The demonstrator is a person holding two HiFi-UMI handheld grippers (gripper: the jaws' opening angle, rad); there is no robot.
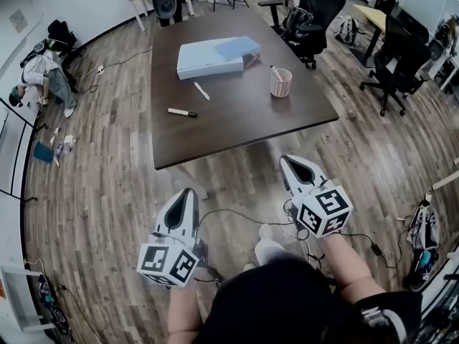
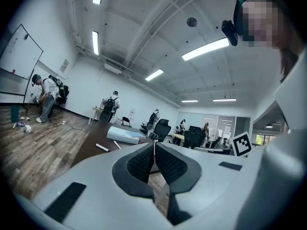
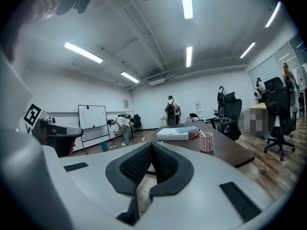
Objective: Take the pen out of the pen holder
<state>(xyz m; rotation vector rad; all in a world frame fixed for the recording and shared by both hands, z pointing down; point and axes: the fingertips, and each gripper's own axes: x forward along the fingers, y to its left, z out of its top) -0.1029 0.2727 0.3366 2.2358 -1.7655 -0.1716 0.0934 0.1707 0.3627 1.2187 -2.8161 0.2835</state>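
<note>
A pink mesh pen holder point(image 1: 281, 83) stands on the dark brown table point(image 1: 237, 127) near its right side, with a white pen point(image 1: 275, 72) sticking out of it. The same pen holder point(image 3: 206, 142) shows in the right gripper view, far ahead. My left gripper point(image 1: 188, 192) and right gripper point(image 1: 287, 160) hang over the floor in front of the table's near edge, both shut and empty, well short of the holder. The left gripper point(image 2: 154, 143) points toward the table's left part.
A black-capped marker point(image 1: 182, 112) and a white pen point(image 1: 201, 90) lie loose on the table, left of the holder. A white box with a blue folder point(image 1: 215, 56) sits at the table's back. Office chairs point(image 1: 310, 16) stand to the right. People stand farther off in the room.
</note>
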